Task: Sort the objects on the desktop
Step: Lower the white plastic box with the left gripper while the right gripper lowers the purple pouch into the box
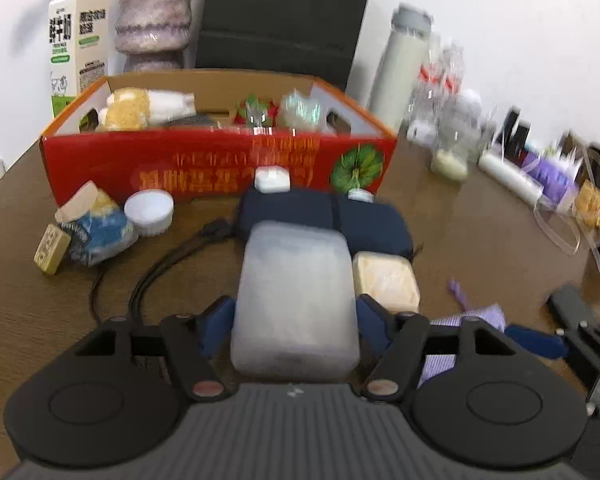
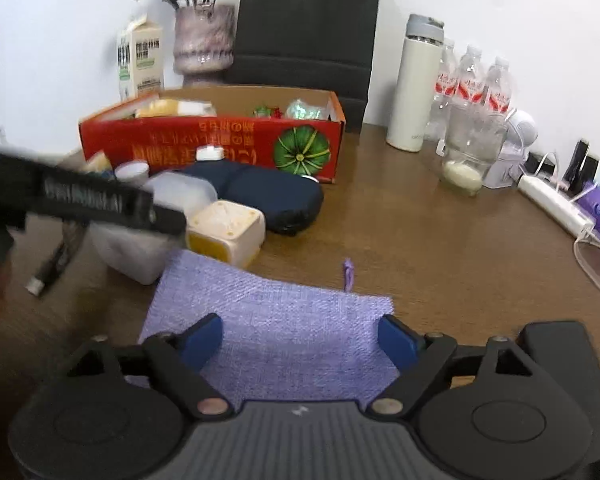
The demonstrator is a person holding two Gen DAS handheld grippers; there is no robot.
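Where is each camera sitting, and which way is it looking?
Left wrist view: sits on the left gripper, looking forward and down along its blue fingers, which stand either side of a frosted plastic box; the right gripper's edge shows at right.
Right wrist view: sits on the right gripper, open over a purple cloth pouch; the left gripper's black arm crosses at left.
Both share: the red cardboard box, navy case, cream cube and white flask.

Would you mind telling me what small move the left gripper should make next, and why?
Probably close the left gripper on the frosted plastic box. The box already sits between its blue pads, which look to flank its sides; whether they press is unclear. Once gripped, it could be lifted toward the red cardboard box behind.
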